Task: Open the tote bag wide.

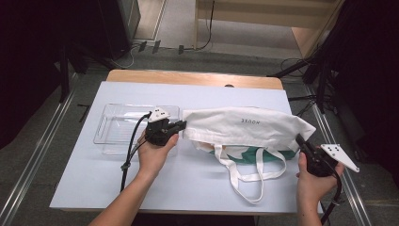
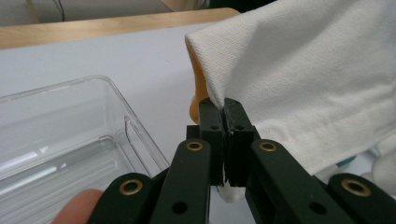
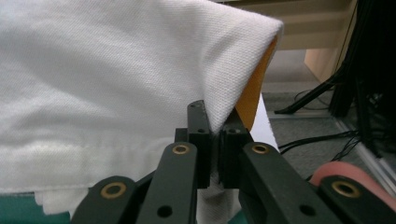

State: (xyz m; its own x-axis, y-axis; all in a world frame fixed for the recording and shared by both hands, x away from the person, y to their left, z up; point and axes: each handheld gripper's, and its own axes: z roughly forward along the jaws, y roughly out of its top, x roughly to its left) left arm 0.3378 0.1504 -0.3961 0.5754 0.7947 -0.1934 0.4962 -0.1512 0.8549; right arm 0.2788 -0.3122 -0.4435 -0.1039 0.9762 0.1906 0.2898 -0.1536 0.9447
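Observation:
A cream cloth tote bag (image 1: 244, 126) with green print and looped handles (image 1: 249, 176) lies folded across the middle of the table. My left gripper (image 1: 181, 125) is shut on the bag's left corner; the left gripper view shows the cloth (image 2: 299, 74) pinched between the black jaws, with my gripper (image 2: 224, 108) closed tight. My right gripper (image 1: 300, 140) is shut on the bag's right corner. In the right gripper view the white fabric (image 3: 116, 70) drapes over the jaws, an orange lining (image 3: 254, 95) peeks out, and my gripper (image 3: 215, 122) clamps the hem.
A clear plastic bin (image 1: 113, 128) stands left of the bag, beside my left hand; its rim (image 2: 116, 88) is close to the left jaws. The white tabletop (image 1: 188, 179) ends at a wooden strip (image 1: 193, 77). Cables and stands lie on the floor around.

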